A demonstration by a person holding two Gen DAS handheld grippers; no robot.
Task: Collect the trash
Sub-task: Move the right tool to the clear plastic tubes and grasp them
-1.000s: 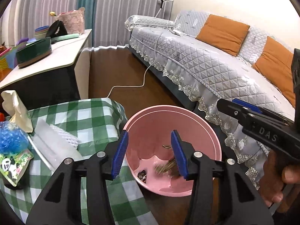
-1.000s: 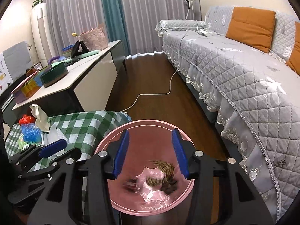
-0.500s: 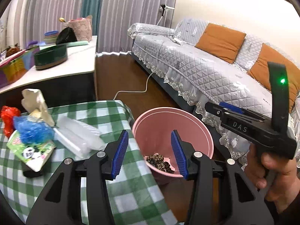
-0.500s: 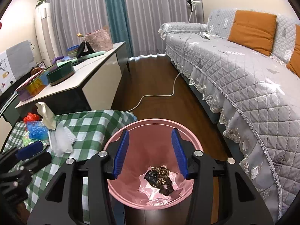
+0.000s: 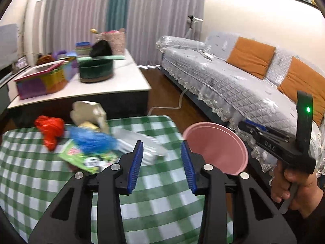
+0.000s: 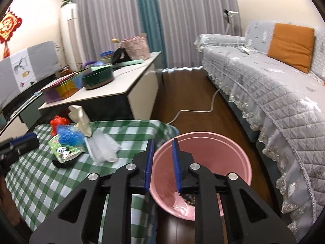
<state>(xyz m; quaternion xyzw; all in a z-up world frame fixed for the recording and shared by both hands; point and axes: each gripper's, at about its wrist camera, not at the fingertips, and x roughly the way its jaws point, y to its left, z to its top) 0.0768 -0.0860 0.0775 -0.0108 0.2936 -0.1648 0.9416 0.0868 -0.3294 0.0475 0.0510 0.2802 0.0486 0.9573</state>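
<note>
While both jaws have just been closing, the left gripper [image 5: 161, 163] and right gripper [image 6: 162, 163] (above the pink bin [image 6: 233, 142]) stand apart, holding nothing.

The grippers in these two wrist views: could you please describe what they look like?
Both are black plastic. The left gripper and the right gripper each have two angular fingers with cut-out openings, silver round pivot screws and ribbed blue pads. In the left wrist view, the right gripper's body bears white letters "DAS", an upright black tab with a green light, and a trigger-style handle.
</note>
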